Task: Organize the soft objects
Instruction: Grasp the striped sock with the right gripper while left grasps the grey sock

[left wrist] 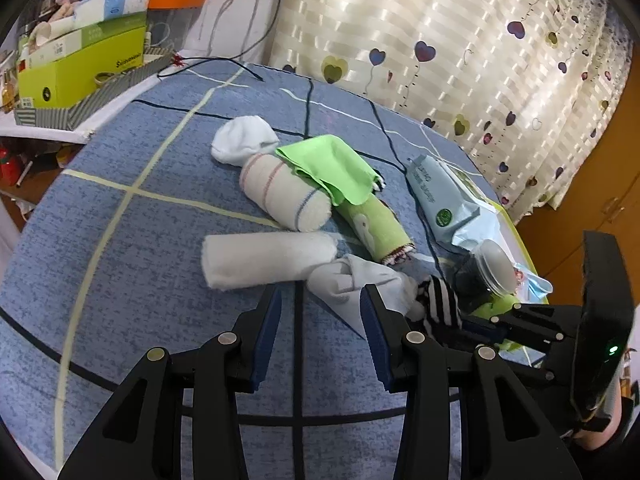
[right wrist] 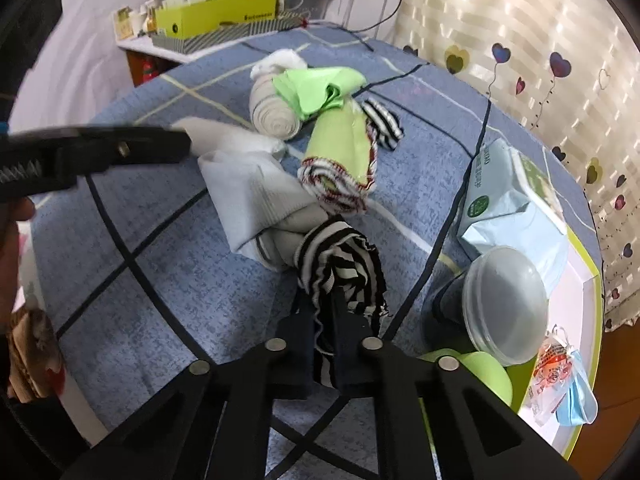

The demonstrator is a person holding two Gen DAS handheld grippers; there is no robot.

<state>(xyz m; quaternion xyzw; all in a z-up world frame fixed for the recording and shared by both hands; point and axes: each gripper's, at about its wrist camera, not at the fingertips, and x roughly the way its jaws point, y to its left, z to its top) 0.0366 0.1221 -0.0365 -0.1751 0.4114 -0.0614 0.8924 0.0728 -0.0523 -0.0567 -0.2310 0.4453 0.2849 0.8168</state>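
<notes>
Black-and-white striped knit sock (right wrist: 340,264): we see it pinched in the right gripper (right wrist: 322,312), jaws closed tight on the fabric, its free end lying on the blue checked bedspread (right wrist: 160,280) against a pale grey folded sock (right wrist: 256,200). The left gripper (left wrist: 320,300) hangs half open over that grey sock's edge, with nothing between its pads. Behind lie a white rolled towel (left wrist: 268,260), a cream striped bandage roll (left wrist: 286,196) and a lime-green cloth (left wrist: 332,168).

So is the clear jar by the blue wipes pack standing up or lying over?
Tipped over. The jar lies on its side beside the wipes pack, its round lid facing the right wrist camera.
</notes>
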